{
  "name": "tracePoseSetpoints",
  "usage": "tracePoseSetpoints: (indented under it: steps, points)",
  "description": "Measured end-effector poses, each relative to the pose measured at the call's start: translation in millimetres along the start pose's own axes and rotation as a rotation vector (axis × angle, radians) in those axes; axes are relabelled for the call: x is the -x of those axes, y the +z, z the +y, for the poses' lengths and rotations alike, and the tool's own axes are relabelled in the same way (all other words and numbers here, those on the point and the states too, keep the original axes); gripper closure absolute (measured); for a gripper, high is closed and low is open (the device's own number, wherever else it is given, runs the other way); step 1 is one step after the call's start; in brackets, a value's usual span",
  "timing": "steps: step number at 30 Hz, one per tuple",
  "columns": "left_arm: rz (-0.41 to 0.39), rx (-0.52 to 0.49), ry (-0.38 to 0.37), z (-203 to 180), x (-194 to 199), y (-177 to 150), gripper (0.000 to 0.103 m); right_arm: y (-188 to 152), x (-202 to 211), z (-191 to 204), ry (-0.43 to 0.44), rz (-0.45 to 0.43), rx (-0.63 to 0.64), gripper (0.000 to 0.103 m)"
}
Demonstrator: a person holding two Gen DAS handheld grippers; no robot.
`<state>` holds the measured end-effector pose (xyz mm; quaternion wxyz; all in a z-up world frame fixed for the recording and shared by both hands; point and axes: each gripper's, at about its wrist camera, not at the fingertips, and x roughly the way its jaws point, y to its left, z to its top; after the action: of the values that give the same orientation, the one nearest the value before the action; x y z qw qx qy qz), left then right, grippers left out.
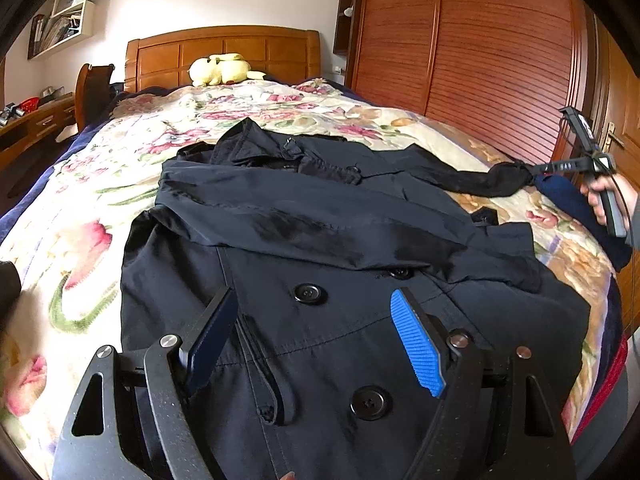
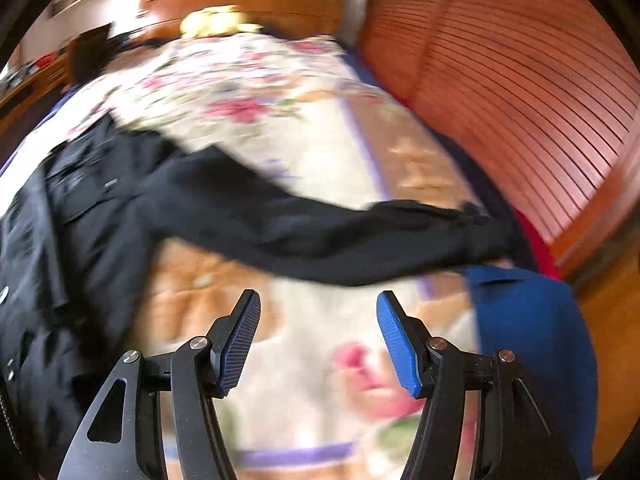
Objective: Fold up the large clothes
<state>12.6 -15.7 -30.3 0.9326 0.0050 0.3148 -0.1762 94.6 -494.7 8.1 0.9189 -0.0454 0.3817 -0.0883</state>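
Nearest me in the left view, my left hand-held gripper (image 1: pixel 314 334) hung spread wide over the lower front of the coat (image 1: pixel 320 264), its blue pad (image 1: pixel 418 344) at lower right of the frame, nothing between the fingers. The coat lay face up across the bed (image 1: pixel 72 264), filling the centre of the frame, two big buttons (image 1: pixel 307 293) just past the fingertips and one sleeve already laid across the chest.

In the right view, badly smeared by motion, my right hand-held gripper (image 2: pixel 318 338) was also spread, empty, over bare quilt at the bottom of the frame. Beyond it the other sleeve (image 2: pixel 320 236) ran from the coat body at the left out to its cuff at mid right, near a blue cloth (image 2: pixel 528 320). In the left view that gripper showed small at the right edge, seemingly close to the cuff; I could not tell whether it was touching it.

I judged the step in hand to be bringing this second sleeve in over the chest. To do it well I would pinch the cuff alone, not the blue cloth beside it, lift only enough to clear the quilt, and carry it flat across to lie over the first sleeve. The left gripper could press on the coat front so the slippery fabric did not slide along.

Farther off sat a yellow plush (image 1: pixel 220 69) by the headboard (image 1: pixel 224 52), with the wardrobe (image 1: pixel 480 40) at upper right.
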Motion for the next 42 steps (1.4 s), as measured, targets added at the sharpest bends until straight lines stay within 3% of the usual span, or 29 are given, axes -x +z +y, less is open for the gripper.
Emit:
tracePoseSetpoints:
  steps: [4, 9, 20, 29, 32, 33, 34, 37, 42]
  points:
    - [0.019, -0.006, 0.011, -2, -6, -3, 0.023, 10, -26, -34, -0.044, 0.015, -0.078, 0.041]
    - [0.044, -0.013, 0.027, -3, -13, -6, 0.023, 16, -61, -56, -0.032, 0.031, -0.169, 0.041]
    - [0.098, -0.015, 0.031, -3, -27, -11, 0.023, 28, -153, -66, -0.047, 0.17, -0.272, 0.041]
    - [0.111, -0.009, 0.03, -4, -30, -12, 0.023, 32, -166, -56, -0.094, 0.177, -0.251, 0.041]
    - [0.113, -0.01, 0.031, -3, -30, -12, 0.023, 32, -163, -49, -0.087, 0.17, -0.203, 0.064]
    - [0.113, -0.01, 0.031, -3, -30, -12, 0.023, 33, -161, -46, -0.085, 0.166, -0.175, 0.082]
    - [0.114, -0.009, 0.032, -3, -30, -12, 0.023, 34, -160, -43, -0.07, 0.161, -0.149, 0.088]
    - [0.116, -0.007, 0.033, -2, -31, -13, 0.023, 40, -148, -38, -0.07, 0.139, -0.103, 0.094]
    - [0.113, -0.005, 0.031, -1, -30, -13, 0.023, 58, -102, -21, -0.072, 0.004, -0.068, 0.095]
